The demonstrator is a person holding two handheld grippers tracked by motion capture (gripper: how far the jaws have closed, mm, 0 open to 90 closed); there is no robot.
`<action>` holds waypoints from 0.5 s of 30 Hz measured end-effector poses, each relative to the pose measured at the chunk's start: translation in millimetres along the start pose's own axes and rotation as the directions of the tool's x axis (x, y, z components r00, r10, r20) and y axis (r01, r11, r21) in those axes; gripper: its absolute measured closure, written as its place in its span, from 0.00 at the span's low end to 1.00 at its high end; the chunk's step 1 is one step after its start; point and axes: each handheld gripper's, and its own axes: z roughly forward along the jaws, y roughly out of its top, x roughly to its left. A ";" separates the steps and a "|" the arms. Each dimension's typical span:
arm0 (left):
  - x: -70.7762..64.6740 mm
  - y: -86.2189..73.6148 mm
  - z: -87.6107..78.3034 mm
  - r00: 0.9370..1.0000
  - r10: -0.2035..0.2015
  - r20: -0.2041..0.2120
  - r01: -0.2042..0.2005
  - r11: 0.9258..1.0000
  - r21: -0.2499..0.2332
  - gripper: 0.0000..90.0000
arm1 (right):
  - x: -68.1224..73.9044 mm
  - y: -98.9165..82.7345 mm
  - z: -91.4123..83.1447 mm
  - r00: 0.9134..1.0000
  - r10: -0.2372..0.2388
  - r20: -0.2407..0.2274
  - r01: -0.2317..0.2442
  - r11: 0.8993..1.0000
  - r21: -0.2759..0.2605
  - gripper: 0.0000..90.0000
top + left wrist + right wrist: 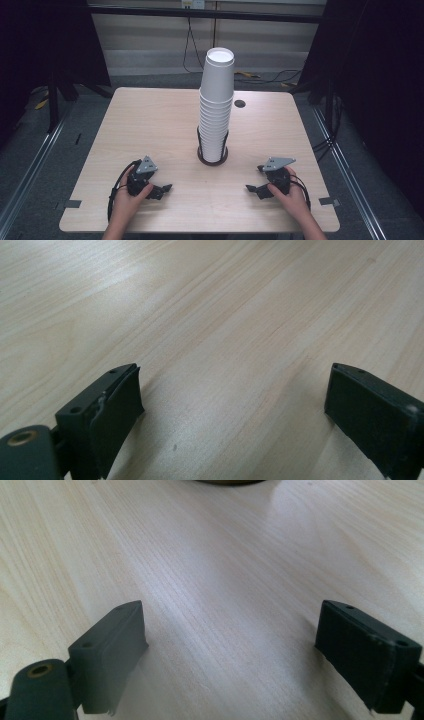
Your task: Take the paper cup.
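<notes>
Both grippers, left gripper (159, 190) and right gripper (256, 190), are black, with grey three-cornered top plates, looping black cables and flat-padded jaws.

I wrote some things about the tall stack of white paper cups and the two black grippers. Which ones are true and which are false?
1. The tall stack of white paper cups stands in a black wire holder. True.
2. The stack lies tipped over on the pale wooden table. False: it stands upright.
3. The left gripper holds a cup. False: its jaws are open over bare wood.
4. The right gripper is open and empty. True.
5. Both grippers sit nearer the person than the stack. True.
</notes>
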 end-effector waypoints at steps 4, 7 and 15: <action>-0.1 0.0 -0.1 1.000 -0.001 -0.002 0.001 1.000 0.002 0.08 | -0.3 0.1 0.1 1.000 -0.002 -0.002 0.002 1.000 0.000 0.13; -0.4 -0.1 -0.2 1.000 -0.001 -0.006 0.001 1.000 0.001 0.08 | -0.3 0.1 0.1 1.000 -0.002 -0.001 0.002 1.000 0.000 0.13; 3.5 6.9 -8.5 0.993 -0.090 0.076 0.091 0.996 -0.010 0.20 | -0.3 0.8 0.5 1.000 0.007 -0.002 -0.007 1.000 0.000 0.13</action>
